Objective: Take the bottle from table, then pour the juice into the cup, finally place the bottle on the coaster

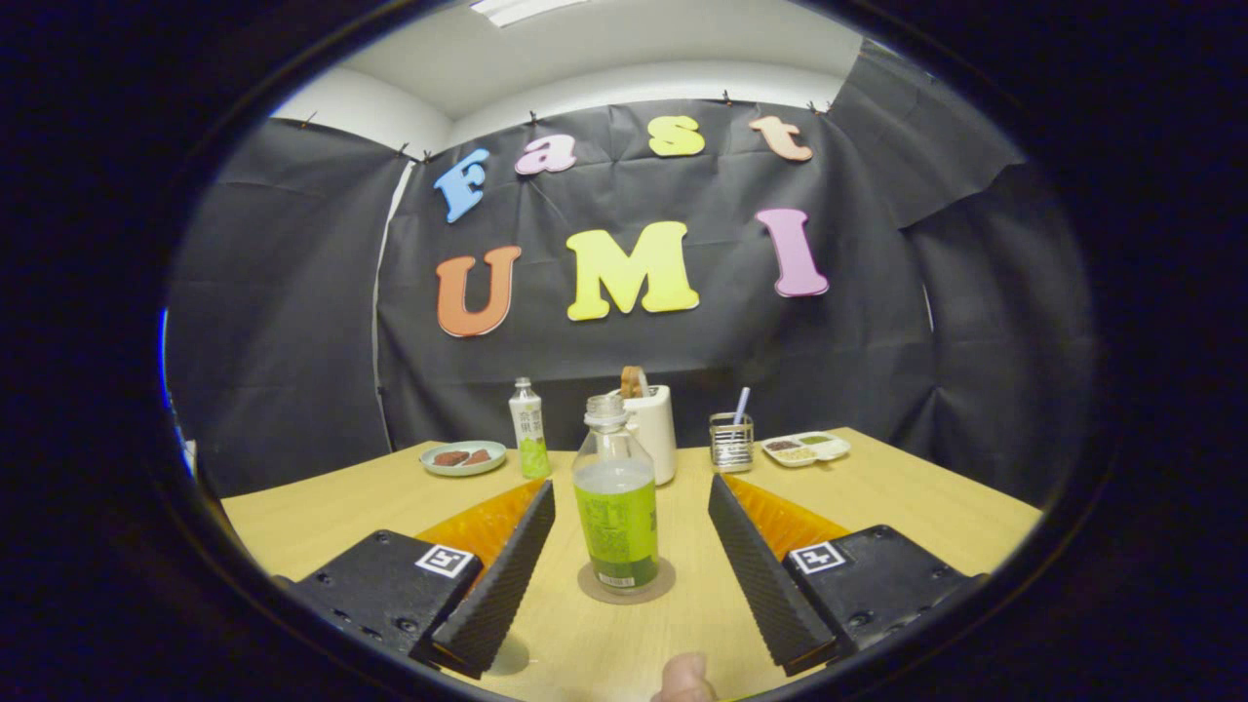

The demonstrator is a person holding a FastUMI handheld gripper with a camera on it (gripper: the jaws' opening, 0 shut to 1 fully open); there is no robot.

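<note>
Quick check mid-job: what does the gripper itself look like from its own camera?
The gripper has two long wedge-shaped fingers with ribbed, ridged inner faces. Each is mounted on a blocky black carriage with screw holes, topped by a square white fiducial tag. Translucent orange panels sit behind the fingers. No cables visible.

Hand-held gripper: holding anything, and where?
Nothing. The hand-held gripper is open; the bottle stands untouched between its fingers on the coaster.
</note>
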